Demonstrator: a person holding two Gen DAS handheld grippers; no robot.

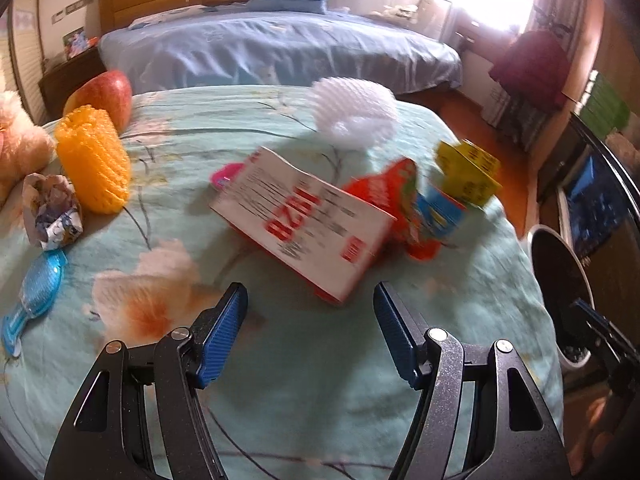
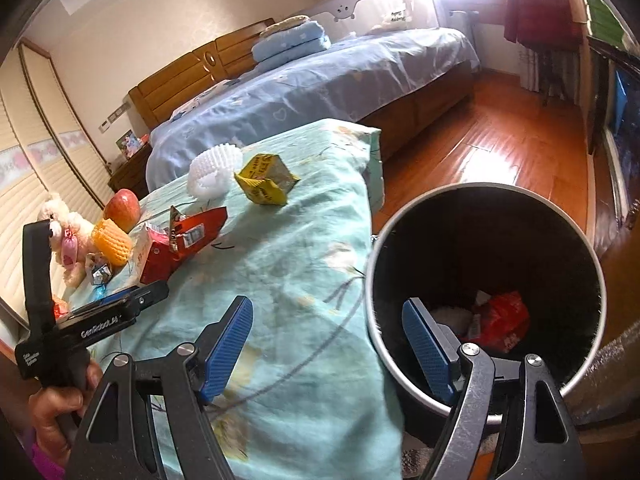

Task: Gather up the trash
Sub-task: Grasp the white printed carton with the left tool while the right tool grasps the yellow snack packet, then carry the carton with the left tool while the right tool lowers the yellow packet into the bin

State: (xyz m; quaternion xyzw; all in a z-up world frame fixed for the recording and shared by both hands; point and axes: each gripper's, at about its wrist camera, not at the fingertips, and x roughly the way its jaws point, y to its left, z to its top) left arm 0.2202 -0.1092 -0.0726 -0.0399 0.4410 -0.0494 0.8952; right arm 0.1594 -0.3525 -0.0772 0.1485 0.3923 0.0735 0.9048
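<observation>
My left gripper [image 1: 310, 316] is open and empty, just short of a white and red carton [image 1: 304, 220] lying on the green floral cloth. Behind it lie a red snack wrapper [image 1: 384, 192], a yellow crumpled box [image 1: 468, 172] and a white foam net [image 1: 354, 112]. A yellow foam net [image 1: 94, 160] and a crumpled foil wrapper [image 1: 52, 210] sit at the left. My right gripper [image 2: 328, 336] is open and empty over the rim of the black bin [image 2: 484, 196], which holds red and white trash [image 2: 500, 320]. The left gripper [image 2: 120, 308] also shows in the right wrist view.
An apple [image 1: 106, 96], a plush toy [image 1: 16, 140] and a blue brush [image 1: 36, 292] lie at the left of the cloth-covered table [image 2: 304, 264]. A blue bed [image 1: 280, 52] stands behind. Wooden floor [image 2: 500, 140] lies to the right of the bin.
</observation>
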